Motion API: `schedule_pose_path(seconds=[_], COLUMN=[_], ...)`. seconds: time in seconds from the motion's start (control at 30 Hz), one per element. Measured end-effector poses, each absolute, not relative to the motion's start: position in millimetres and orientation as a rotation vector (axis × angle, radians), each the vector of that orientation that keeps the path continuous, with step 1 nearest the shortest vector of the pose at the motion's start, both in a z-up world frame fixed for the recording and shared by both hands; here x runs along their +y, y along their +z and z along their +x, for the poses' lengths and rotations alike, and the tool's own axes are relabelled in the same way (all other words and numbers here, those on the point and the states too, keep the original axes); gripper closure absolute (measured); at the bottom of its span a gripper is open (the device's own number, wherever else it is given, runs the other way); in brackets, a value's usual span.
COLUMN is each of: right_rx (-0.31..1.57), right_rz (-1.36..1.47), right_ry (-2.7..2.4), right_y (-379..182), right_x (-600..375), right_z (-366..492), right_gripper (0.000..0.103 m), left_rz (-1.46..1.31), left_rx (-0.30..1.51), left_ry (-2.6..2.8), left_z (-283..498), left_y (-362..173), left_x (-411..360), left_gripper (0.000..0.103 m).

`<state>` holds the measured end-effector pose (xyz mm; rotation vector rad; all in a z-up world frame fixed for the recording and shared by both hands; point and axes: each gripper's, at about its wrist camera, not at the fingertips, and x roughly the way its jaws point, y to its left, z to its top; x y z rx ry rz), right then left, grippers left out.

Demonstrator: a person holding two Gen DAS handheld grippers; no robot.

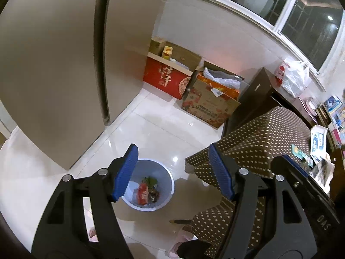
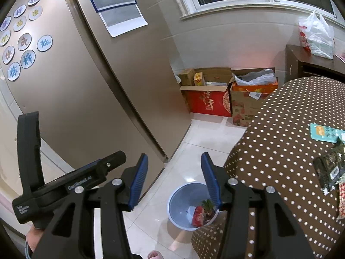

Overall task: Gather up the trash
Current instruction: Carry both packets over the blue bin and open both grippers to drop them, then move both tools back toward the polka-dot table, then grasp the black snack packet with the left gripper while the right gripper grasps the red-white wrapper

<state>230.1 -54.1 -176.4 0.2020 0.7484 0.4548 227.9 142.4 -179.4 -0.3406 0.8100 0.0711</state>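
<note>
Ten character magnets (image 2: 23, 41) only right wrist.

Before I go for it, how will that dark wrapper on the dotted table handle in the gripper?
The dark wrapper looks like thin crinkled film, so probably light and floppy. It lies flat on the tablecloth, so it may slide or drag cloth when pinched.

Big beige fridge (image 2: 103, 90) covered in round character magnets (image 2: 25, 41), a red gift box (image 2: 208, 103) and cardboard boxes (image 1: 210, 103) against the wall, white plastic bag (image 2: 319, 36) on a dark cabinet (image 2: 301, 62).
</note>
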Motion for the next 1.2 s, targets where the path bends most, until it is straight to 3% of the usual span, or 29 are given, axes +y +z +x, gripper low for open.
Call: schedule_pose_path(seconds=[0.5,0.77,1.07,1.13,1.2], right_rx=[0.692,0.779,0.868,0.883,0.885], right_rz=[0.230,0.248,0.185,0.138,0.095], right_ry=[0.277,0.124,0.130,0.129,0.117], right_y=[-155,-187,-207,-210,-210], right_x=[-162,-239,-248,-243,-240], right_z=[180,174,196,202,205], right_gripper=[0.052,0.052,0.052,0.055,0.067], left_rz=[-0.167,-0.037,0.025,0.037,0.046], left_rx=[0.803,0.845,0.865,0.870,0.878], left_ry=[-0.131,-0.234,-0.264,-0.267,-0.273], left_z=[201,204,209,212,216], left_y=[-147,-151,-154,-155,-158], left_x=[25,-48,-77,-82,-89], left_gripper=[0.031,0.028,0.025,0.025,0.025])
